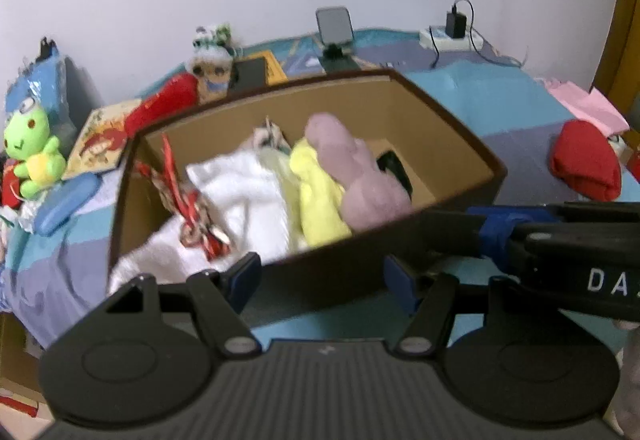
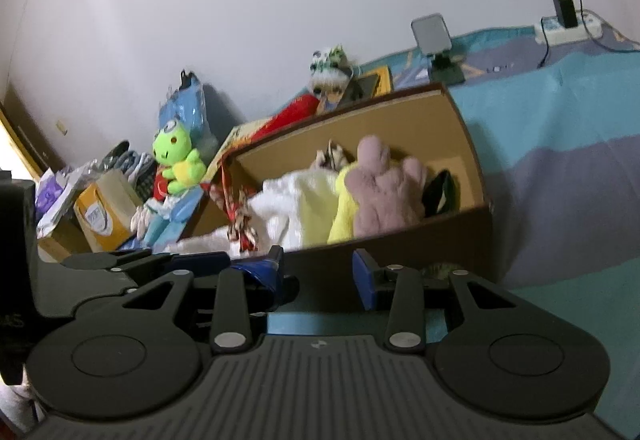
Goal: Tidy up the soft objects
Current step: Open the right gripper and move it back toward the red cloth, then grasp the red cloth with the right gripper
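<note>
An open cardboard box point(image 1: 452, 119) sits on the striped bed cover. In it lie a pink plush point(image 1: 360, 175), a yellow plush point(image 1: 316, 195), a white cloth point(image 1: 244, 187) and a red-and-white ornament point(image 1: 192, 207). My left gripper point(image 1: 322, 276) is open, its blue pads just in front of the box's near wall. My right gripper point(image 2: 318, 268) is also open at that wall, with nothing between its pads. It enters the left wrist view from the right point(image 1: 440, 228). A green frog plush point(image 1: 32, 147) sits left of the box. A red soft item point(image 1: 584, 163) lies to the right.
Against the wall stand a small plush doll point(image 1: 210, 59), a phone on a stand point(image 1: 334, 27) and a power strip with a charger point(image 1: 452, 35). A pink cloth point(image 1: 588, 103) lies far right. Bags and cartons point(image 2: 100, 211) crowd the left corner.
</note>
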